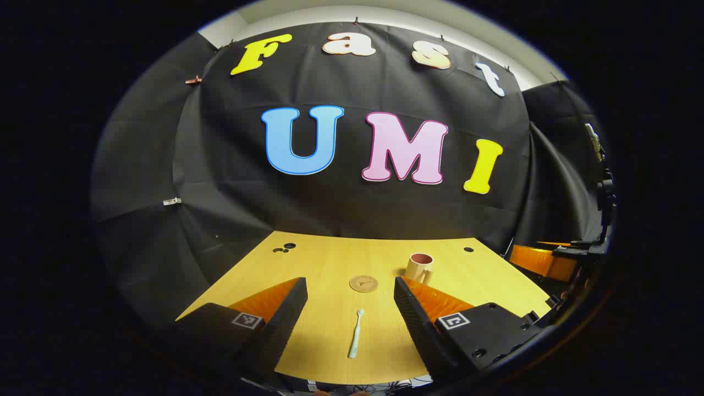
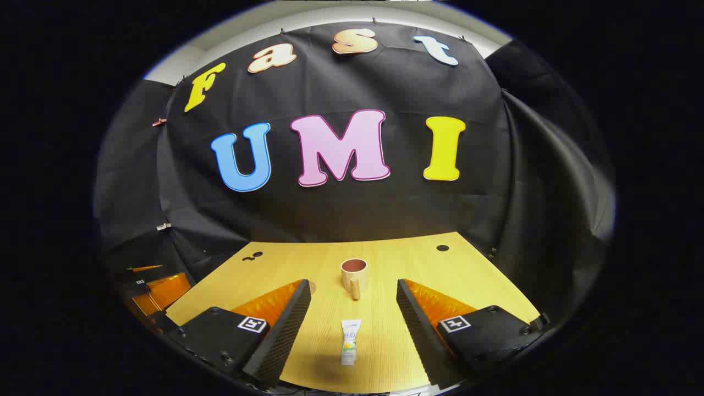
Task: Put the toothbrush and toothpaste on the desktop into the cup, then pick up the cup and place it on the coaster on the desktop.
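Observation:
A white toothbrush (image 1: pixel 356 334) lies on the wooden desktop (image 1: pixel 330 258), between and just beyond the fingers of my open left gripper (image 1: pixel 350 291). Past it sits a round cork coaster (image 1: pixel 363 283), and to its right a cream cup (image 1: pixel 419 267) with a dark inside stands upright. In the right gripper view, a small white toothpaste tube (image 2: pixel 350 342) lies on the desktop (image 2: pixel 407 258) between the spread fingers of my right gripper (image 2: pixel 353 291), which holds nothing. The cup (image 2: pixel 353 274) stands straight ahead, handle toward me. An edge of the coaster (image 2: pixel 312 286) peeks out behind a finger.
Small round holes mark the desktop's far corners (image 1: pixel 287 247) (image 2: pixel 442 248). The other gripper shows at the far right of the left gripper view (image 1: pixel 555 258) and at the far left of the right gripper view (image 2: pixel 151 289). Black cloth walls close in the desk behind and beside.

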A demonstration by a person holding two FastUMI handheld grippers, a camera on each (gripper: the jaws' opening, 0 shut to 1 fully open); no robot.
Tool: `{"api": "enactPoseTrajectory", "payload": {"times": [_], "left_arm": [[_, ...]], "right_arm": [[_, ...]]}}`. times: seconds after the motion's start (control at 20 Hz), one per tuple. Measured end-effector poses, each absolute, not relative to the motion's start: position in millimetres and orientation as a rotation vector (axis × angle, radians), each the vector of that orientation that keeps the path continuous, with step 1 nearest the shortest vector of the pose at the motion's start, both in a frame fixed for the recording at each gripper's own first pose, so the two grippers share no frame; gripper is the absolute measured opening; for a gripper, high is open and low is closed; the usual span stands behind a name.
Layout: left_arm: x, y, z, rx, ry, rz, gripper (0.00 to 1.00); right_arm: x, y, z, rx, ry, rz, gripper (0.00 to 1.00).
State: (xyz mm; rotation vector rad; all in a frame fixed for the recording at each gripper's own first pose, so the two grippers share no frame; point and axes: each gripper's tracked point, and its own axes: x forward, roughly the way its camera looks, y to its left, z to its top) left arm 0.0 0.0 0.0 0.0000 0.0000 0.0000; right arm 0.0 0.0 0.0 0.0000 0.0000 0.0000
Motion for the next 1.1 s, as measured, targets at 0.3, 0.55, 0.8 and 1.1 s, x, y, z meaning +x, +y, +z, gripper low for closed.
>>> {"api": "enactPoseTrajectory", "payload": {"times": [0.3,0.55,0.8,1.1], "left_arm": [[9,-6,-3,0.02,0.014,-0.023,1.0],[16,-2,-6,0.036,0.019,-0.018,1.0],[20,7,-8,0.028,0.031,0.006,1.0],[23,18,-24,0.011,0.075,0.066,1.0]], "right_arm": [[13,-2,-4,0.033,0.019,-0.006,0.95],[24,5,-7,0.03,0.033,0.008,0.96],[32,13,-14,0.022,0.063,0.032,0.95],[49,17,-32,0.017,0.138,0.062,0.96]]}}
